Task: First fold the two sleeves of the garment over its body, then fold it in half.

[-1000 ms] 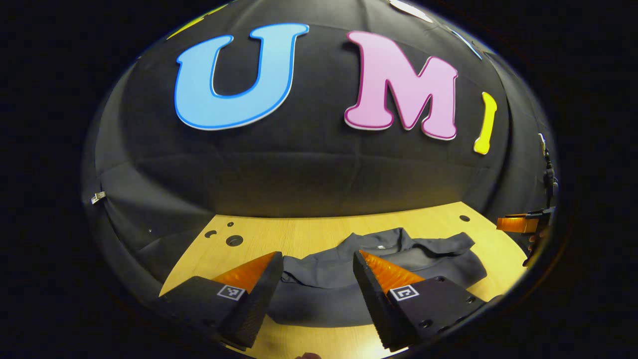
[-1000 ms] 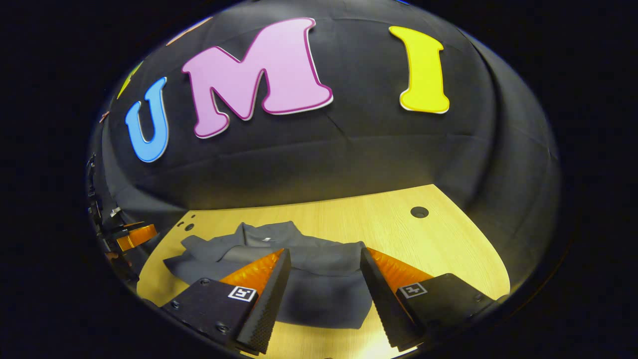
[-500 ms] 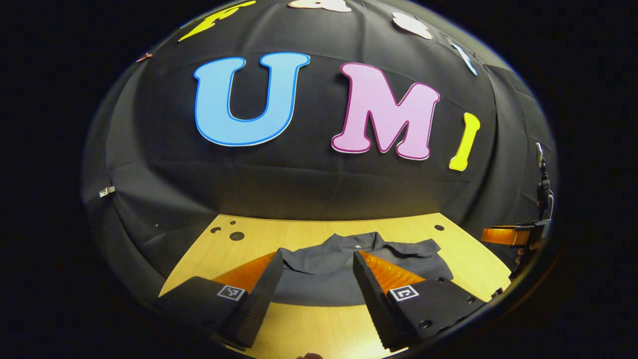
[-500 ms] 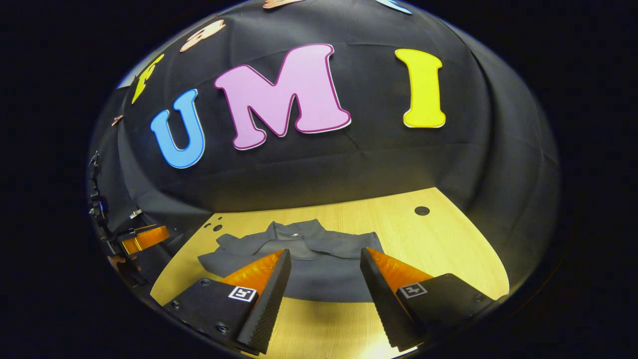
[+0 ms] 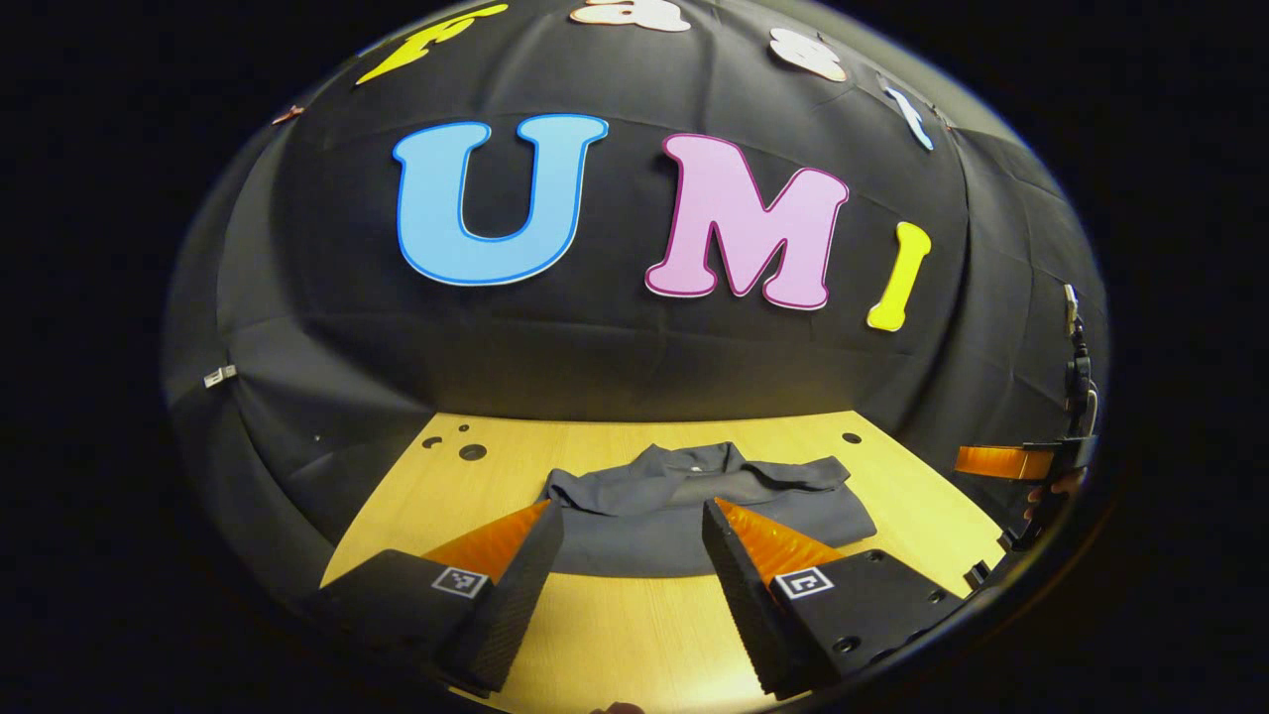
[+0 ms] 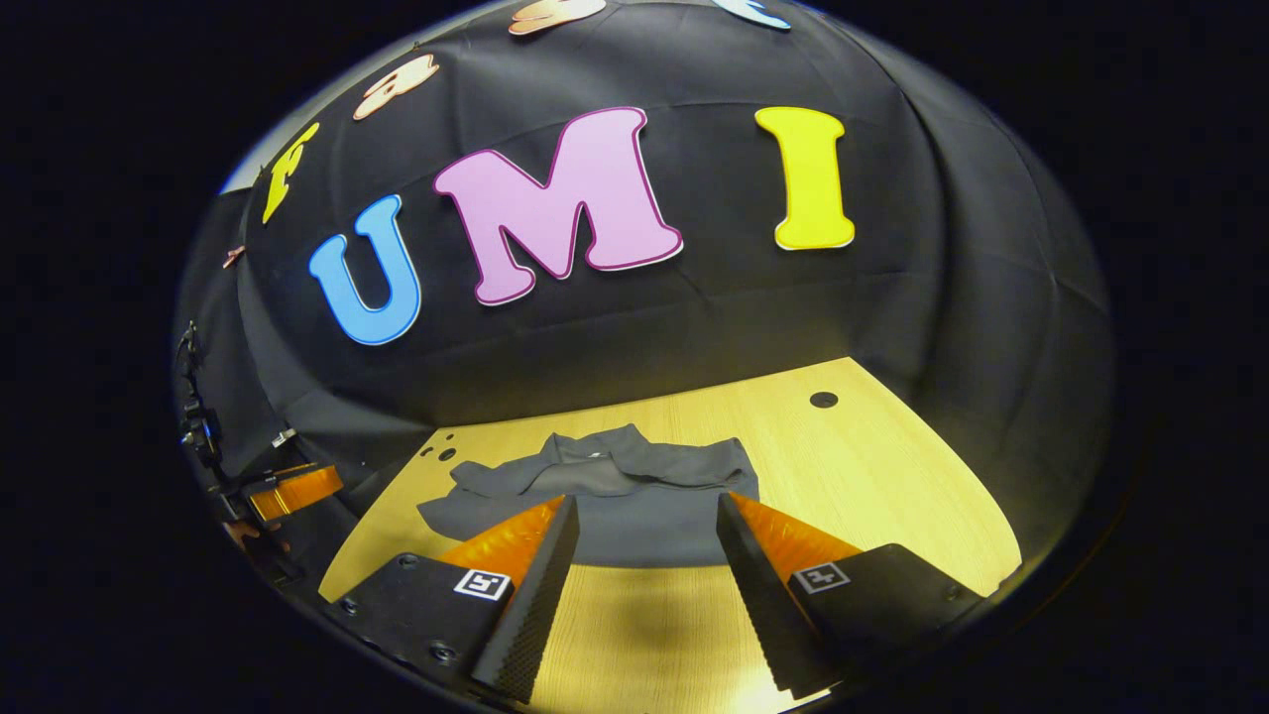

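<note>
A dark grey garment [image 5: 684,501] lies folded into a compact bundle on the wooden table [image 5: 615,635], collar toward the back wall. In the right gripper view the same garment [image 6: 615,496] sits past my fingers. My left gripper [image 5: 630,540] is open, held above the table short of the garment's near edge, with nothing between its fingers. My right gripper [image 6: 644,535] is open too, likewise back from the cloth and holding nothing. The right gripper [image 5: 1011,462] shows at the far right of the left gripper view, and the left gripper [image 6: 292,488] shows at the far left of the right gripper view.
The table [image 6: 892,476] has small round holes, some at its back left corner [image 5: 471,451] and one at its back right [image 6: 823,400]. Black cloth walls close it in at the back and sides. Bare wood lies between the garment and the near edge.
Both grippers have drawn back and up from the garment, which now looks smaller and farther off. More bare table shows in front of it. Both stay open.
</note>
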